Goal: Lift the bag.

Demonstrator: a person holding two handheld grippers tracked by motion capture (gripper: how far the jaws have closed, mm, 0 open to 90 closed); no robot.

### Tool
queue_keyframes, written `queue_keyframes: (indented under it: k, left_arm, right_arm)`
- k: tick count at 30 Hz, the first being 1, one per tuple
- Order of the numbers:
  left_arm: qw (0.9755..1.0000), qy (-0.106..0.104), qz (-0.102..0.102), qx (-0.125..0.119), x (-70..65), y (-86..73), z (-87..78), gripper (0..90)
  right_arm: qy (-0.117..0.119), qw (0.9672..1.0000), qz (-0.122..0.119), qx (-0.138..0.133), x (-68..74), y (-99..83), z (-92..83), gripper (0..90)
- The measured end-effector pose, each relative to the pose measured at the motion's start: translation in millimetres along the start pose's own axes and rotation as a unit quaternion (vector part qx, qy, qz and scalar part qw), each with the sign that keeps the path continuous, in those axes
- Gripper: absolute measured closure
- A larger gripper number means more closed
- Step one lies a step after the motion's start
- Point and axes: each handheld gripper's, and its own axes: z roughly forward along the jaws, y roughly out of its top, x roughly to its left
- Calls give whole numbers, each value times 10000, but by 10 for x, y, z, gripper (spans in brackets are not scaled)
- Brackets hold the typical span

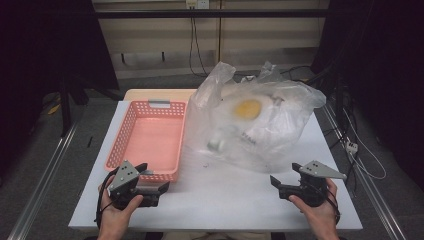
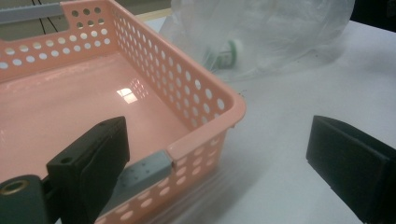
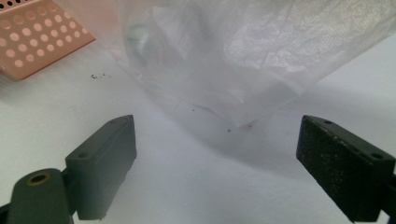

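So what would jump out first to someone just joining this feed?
The big crumpled clear plastic bag at the table's right centre, with something yellow showing through it. Beside it on the left sits an empty pink perforated basket. Both tongs, left and right, wait open at the near edge.

Crumpled clear bag [image 1: 255, 122] beside pink basket [image 1: 150, 137]

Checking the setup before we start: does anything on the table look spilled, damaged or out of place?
Nothing looks spilled or broken. The pink basket sits flat and empty. The clear plastic bag lies crumpled beside it with items inside. A few tiny dark specks dot the white table near the bag's edge. Both tongs, left and right, are open.
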Motion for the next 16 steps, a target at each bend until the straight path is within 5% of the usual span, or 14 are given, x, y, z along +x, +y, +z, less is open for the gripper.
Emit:
queue_keyframes:
  k: [7,16]
  left_arm:
    - [9995,64,-42,-308,-23,-73,-102,58]
    - [9991,132,-198,-362,-2,-102,-132,58]
  right_arm:
    - [9,10000,78,47,-25,-91,19,117]
    - [-6,10000,89,-13,-32,-84,20,116]
